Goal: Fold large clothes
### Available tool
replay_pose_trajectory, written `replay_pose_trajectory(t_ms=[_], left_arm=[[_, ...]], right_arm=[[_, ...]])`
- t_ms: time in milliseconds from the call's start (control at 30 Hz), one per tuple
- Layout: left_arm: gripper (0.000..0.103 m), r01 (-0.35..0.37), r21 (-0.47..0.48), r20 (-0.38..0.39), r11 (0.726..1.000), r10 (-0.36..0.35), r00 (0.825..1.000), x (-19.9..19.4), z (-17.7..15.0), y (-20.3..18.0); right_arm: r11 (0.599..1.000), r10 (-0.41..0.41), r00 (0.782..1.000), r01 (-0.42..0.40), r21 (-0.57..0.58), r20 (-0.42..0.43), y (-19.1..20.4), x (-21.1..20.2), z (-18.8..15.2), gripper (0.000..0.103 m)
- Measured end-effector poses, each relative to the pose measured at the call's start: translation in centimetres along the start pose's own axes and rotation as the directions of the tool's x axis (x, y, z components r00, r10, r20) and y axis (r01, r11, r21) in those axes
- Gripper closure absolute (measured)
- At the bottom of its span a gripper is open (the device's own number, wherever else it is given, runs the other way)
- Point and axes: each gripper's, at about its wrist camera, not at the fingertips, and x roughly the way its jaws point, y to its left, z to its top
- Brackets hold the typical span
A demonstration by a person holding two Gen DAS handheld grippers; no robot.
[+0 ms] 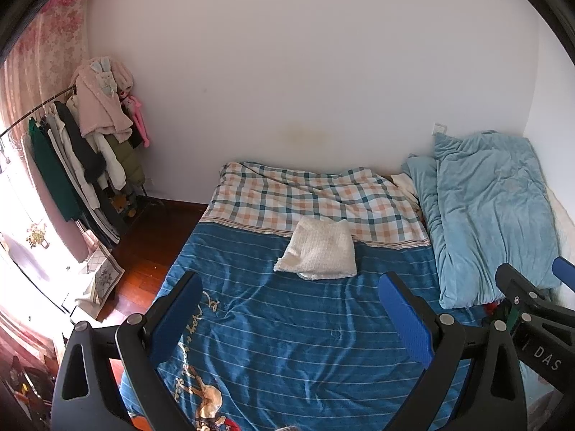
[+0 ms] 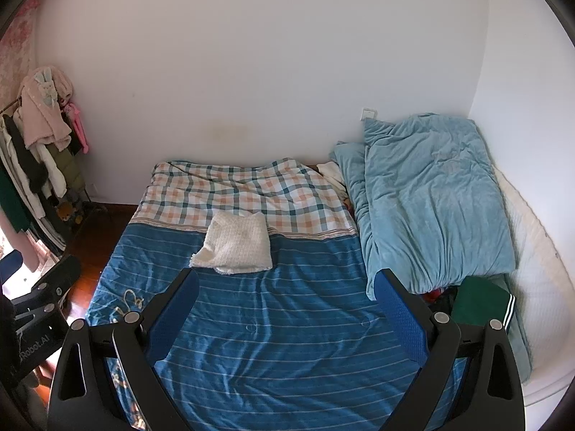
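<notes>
Garment: white folded cloth [image 1: 318, 251] on blue striped bedspread [image 1: 305, 341], at 12 o'clock, long axis 9-to-3.
Left gripper [image 1: 293, 319]: spread wide, empty, apart from cloth.
Right gripper [image 2: 287, 314]: spread wide, empty, seemingly nearer.

Both grippers' jaws wide apart, empty

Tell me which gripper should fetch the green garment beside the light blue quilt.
Right. The green garment lies just past the right gripper, at its right side. From the left gripper only a sliver shows, behind the other tool. Both are open and empty.
</notes>
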Motion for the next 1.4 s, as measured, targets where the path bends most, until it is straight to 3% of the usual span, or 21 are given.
replay_pose_trajectory(t_ms=[1400], left_arm=[[0.003,-0.004,0.016,0.007,1.000,0.004,1.000,0.04,0.21,-0.28]], right_arm=[[1.000,0.010,1.000,-0.010,-0.002,-0.004,0.33,0.89,0.22,0.004]])
